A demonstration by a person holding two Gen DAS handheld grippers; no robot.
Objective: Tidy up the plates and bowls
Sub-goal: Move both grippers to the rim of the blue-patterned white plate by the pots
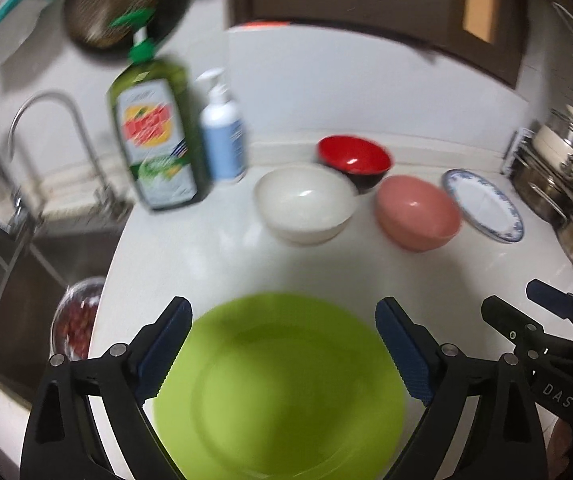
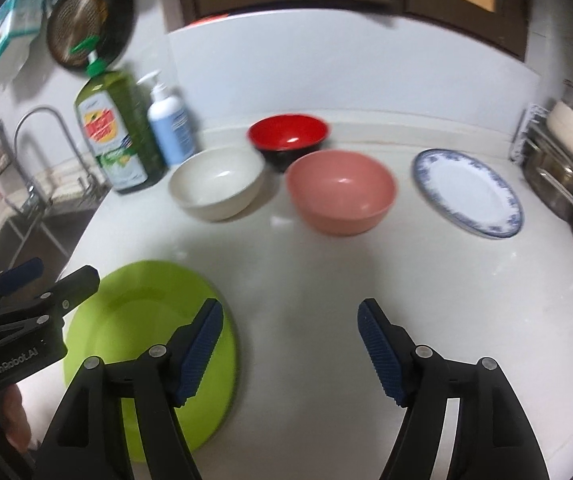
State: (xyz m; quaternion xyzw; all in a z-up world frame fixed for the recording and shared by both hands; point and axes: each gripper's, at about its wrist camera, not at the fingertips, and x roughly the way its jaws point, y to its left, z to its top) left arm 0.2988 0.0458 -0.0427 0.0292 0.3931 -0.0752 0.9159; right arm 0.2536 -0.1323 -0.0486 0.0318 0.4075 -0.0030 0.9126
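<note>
While both grippers gape released: round glossy green plate (image 1: 282,384), flat on smooth countertop (image 2: 326,280).

"GenRobot.AI" stands on the left tool (image 2: 52,280) (seen sideways); "DAS" on the right tool (image 1: 526,300).

A lime-green plate (image 1: 282,384) is being shown on a white counter (image 2: 326,272). Behind it, a cream-white bowl (image 2: 216,184) and a salmon-pink bowl (image 2: 340,192) are being seen, with a third bowl (image 2: 288,138) — red inside, black outside. A white plate (image 2: 468,192) is being edged by a blue floral pattern. A dark-green bottle (image 1: 154,136) is being capped in bright green and labelled in red, yellow and white — beside it, a white pump bottle (image 1: 222,136) is being wrapped by a pale-blue label. Both grippers (image 1: 282,352) (image 2: 290,348) are being shown black, with dark-blue ribbed pads (image 1: 404,354).
</note>
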